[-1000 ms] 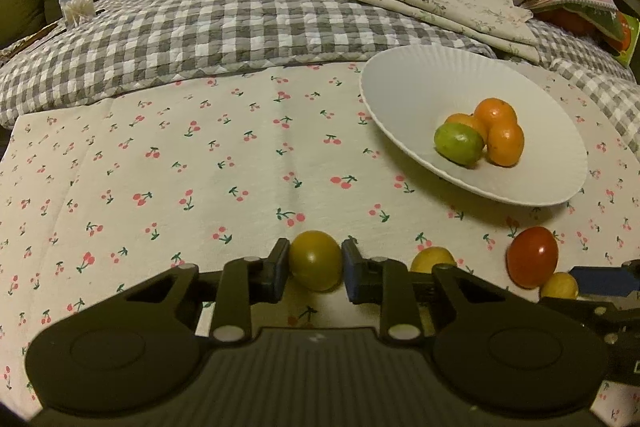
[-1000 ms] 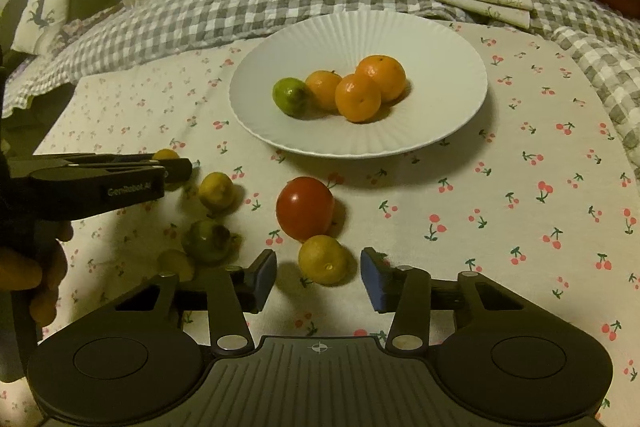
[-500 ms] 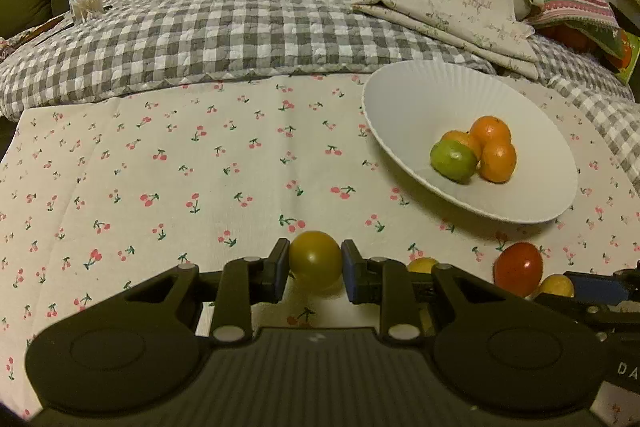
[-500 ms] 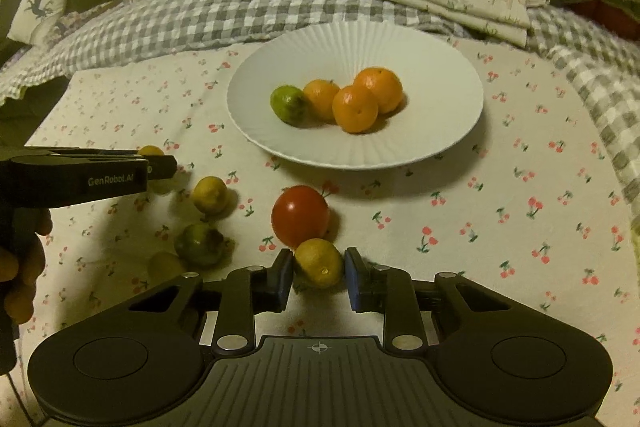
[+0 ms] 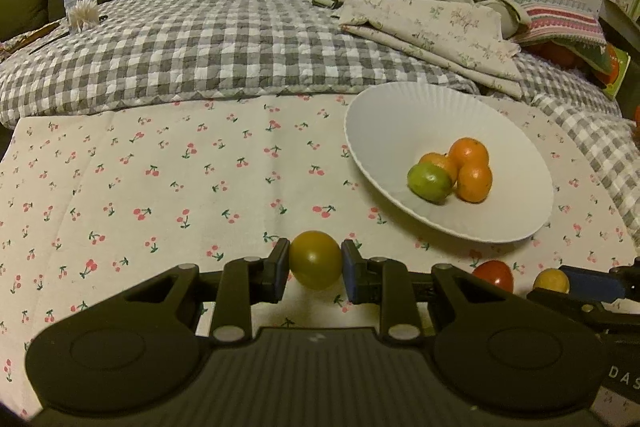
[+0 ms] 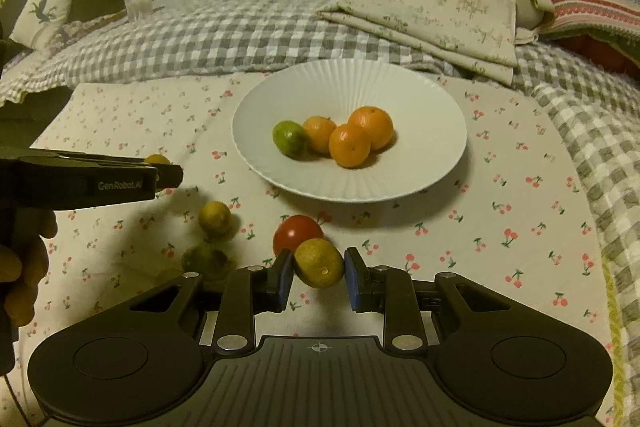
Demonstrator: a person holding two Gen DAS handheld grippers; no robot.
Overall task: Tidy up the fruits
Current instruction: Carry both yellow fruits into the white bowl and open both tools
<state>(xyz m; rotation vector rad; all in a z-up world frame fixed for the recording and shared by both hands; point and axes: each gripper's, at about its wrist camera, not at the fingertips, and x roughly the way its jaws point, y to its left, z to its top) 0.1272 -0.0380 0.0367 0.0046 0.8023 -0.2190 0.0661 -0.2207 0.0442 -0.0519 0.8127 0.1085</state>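
Note:
In the left wrist view my left gripper (image 5: 315, 263) is shut on a yellow-green round fruit (image 5: 315, 251), just above the cherry-print cloth. In the right wrist view my right gripper (image 6: 319, 267) is shut on a small yellow citrus (image 6: 319, 261), directly in front of a red tomato (image 6: 298, 231). The white ribbed plate (image 6: 348, 87) beyond holds a green lime (image 6: 289, 138) and three oranges (image 6: 372, 127). The same plate (image 5: 400, 123) appears at the right of the left wrist view.
A yellow fruit (image 6: 215, 218) and a dark green one (image 6: 204, 259) lie loose on the cloth to the left of the tomato. A person's hand (image 6: 20, 259) holds the left gripper at the left edge. Folded fabric (image 6: 432, 19) and a checked quilt (image 6: 240, 35) lie behind the plate.
My right gripper's jaws came together on the yellow citrus, which lay loose between them a second ago. The left gripper kept its hold on the yellow-green fruit.

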